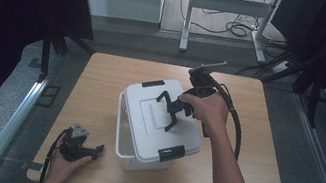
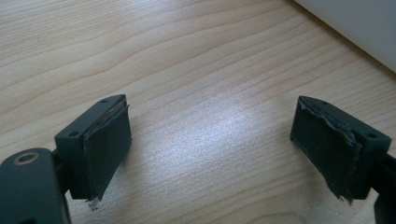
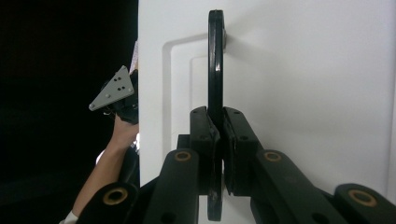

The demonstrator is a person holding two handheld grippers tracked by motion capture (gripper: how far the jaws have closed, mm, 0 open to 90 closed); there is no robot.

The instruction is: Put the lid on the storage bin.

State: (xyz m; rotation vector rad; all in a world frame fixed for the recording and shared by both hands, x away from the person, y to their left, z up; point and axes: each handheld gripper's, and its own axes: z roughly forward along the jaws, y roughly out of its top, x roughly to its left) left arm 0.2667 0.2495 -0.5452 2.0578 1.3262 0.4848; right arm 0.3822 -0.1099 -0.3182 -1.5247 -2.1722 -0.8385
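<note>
Right gripper view: my right gripper (image 3: 219, 154) pinches the black handle (image 3: 215, 70) raised above the white lid (image 1: 161, 119) of the box (image 1: 125, 138) mid-table. My left gripper (image 2: 210, 149) rests spread over bare table (image 2: 187, 56).

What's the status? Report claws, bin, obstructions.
Right claw shut on the lid handle of the white bin. Left claw open, low over bare table beside the bin. Lid skewed on the bin. Nothing in the way.
</note>
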